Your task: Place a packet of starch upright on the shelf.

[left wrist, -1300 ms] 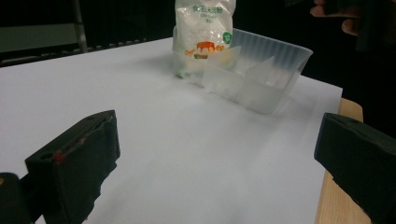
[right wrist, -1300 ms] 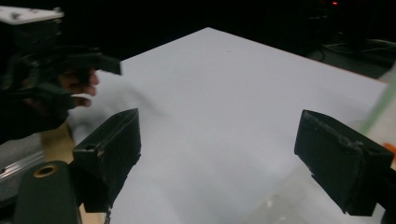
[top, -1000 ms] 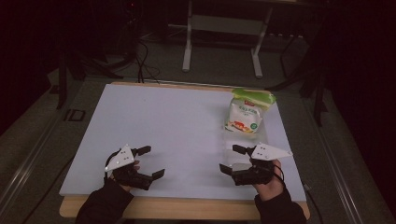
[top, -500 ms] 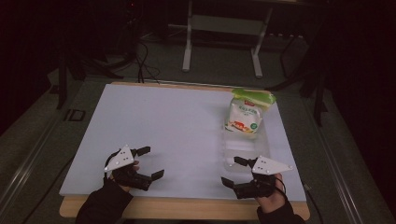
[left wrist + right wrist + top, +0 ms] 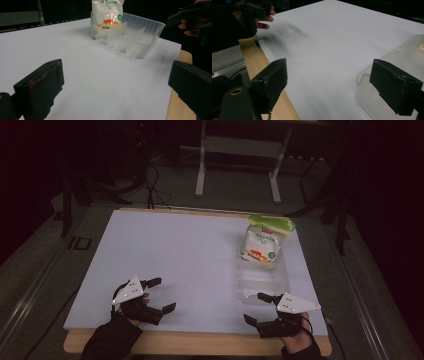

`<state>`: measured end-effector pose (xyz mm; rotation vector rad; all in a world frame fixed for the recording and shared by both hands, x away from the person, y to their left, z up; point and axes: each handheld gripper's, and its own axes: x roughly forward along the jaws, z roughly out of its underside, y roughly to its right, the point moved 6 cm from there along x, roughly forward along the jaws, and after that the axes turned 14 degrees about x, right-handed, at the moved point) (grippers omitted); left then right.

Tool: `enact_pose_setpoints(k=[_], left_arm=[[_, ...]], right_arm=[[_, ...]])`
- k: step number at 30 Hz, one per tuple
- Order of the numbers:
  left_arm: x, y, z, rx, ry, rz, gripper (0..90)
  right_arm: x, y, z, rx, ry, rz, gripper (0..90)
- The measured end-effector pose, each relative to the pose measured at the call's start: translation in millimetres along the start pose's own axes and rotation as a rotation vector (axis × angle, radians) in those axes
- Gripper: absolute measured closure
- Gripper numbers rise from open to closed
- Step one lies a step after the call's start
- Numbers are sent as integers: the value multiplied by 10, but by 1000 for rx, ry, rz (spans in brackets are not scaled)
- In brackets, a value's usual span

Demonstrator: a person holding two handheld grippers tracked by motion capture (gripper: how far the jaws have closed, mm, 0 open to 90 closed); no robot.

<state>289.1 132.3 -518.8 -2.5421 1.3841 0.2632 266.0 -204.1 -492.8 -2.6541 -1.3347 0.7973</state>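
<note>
A white bag with a green top (image 5: pixel 262 240) stands in the far end of a clear plastic container (image 5: pixel 263 279) at the right of the white board (image 5: pixel 190 255). My right gripper (image 5: pixel 255 308) is open and empty at the board's near edge, just in front of the container. My left gripper (image 5: pixel 161 294) is open and empty at the near left. In the left gripper view its jaws (image 5: pixel 117 77) stand wide apart, with the bag (image 5: pixel 107 15) and container (image 5: pixel 136 37) beyond. The right gripper view (image 5: pixel 332 77) has the container's corner (image 5: pixel 397 52) beside its right jaw.
A bare wooden strip (image 5: pixel 200 342) of the table runs along the near edge under the board. Metal stand legs (image 5: pixel 239 167) and cables (image 5: pixel 152 180) lie on the dark floor beyond the table. The board's middle and far left are bare white surface.
My right gripper has drawn back from beside the container to the near edge of the board, still open. The left gripper, bag and container have stayed put.
</note>
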Motion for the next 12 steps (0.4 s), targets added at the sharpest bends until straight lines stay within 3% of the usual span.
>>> enact_pose_setpoints(k=[12], left_arm=[[-19,-7,18,-5,5,-10,7]], right_arm=[[7,10,0,-4,4,-5,145]])
